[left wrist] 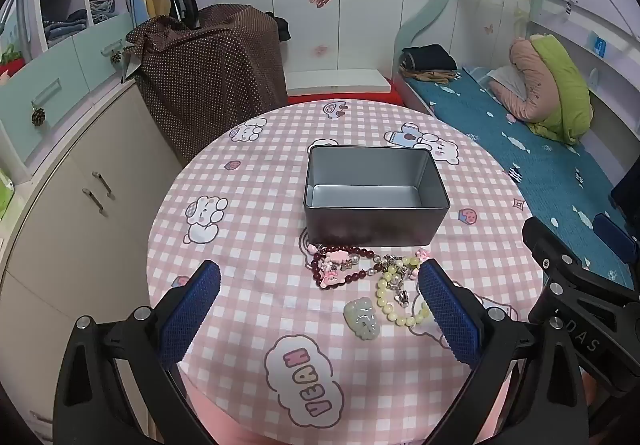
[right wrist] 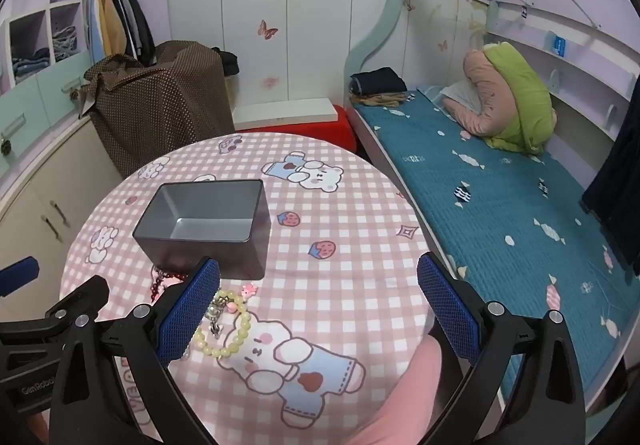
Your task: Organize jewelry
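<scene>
Jewelry [left wrist: 360,277] lies in a loose heap on the checked tablecloth [left wrist: 248,229], just on my side of the grey tin [left wrist: 376,193]: a dark red bead bracelet [left wrist: 340,265], a pale yellow bead bracelet [left wrist: 390,297], a jade-green pendant [left wrist: 362,317]. The heap runs roughly parallel to the tin's near wall. My left gripper [left wrist: 320,301] hangs over it, jaws spread wide, nothing held. My right gripper [right wrist: 318,305], also spread and empty, sits off to the right; only the yellow beads reach its left finger. Left looks nearer. The tin has nothing in it, lid off.
</scene>
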### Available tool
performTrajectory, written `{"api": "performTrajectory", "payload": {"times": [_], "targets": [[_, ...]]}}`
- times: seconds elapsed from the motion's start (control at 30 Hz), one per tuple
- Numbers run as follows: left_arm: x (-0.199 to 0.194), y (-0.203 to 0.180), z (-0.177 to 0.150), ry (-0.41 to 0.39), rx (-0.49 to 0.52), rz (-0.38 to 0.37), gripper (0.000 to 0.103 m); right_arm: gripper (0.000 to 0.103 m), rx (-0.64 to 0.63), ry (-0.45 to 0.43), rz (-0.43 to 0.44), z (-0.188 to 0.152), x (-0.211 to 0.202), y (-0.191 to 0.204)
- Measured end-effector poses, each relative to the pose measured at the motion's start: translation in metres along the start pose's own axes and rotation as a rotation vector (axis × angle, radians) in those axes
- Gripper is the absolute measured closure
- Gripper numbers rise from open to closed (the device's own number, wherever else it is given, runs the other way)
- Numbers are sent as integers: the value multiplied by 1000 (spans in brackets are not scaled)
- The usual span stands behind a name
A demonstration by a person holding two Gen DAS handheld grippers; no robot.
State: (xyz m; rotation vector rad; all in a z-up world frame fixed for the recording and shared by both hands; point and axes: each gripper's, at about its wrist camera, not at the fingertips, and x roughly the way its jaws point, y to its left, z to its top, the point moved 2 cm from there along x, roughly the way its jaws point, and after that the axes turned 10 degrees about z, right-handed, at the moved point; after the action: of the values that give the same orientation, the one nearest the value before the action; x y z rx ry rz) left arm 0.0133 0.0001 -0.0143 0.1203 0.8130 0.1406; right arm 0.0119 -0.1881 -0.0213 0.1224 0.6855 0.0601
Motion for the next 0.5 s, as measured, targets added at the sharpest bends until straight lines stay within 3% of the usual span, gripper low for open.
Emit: {"api": "performTrajectory", "payload": {"times": [0.5], "targets": [[0,0,0,9,4,0,7,7,2,1,1,0,0,-1]]}}
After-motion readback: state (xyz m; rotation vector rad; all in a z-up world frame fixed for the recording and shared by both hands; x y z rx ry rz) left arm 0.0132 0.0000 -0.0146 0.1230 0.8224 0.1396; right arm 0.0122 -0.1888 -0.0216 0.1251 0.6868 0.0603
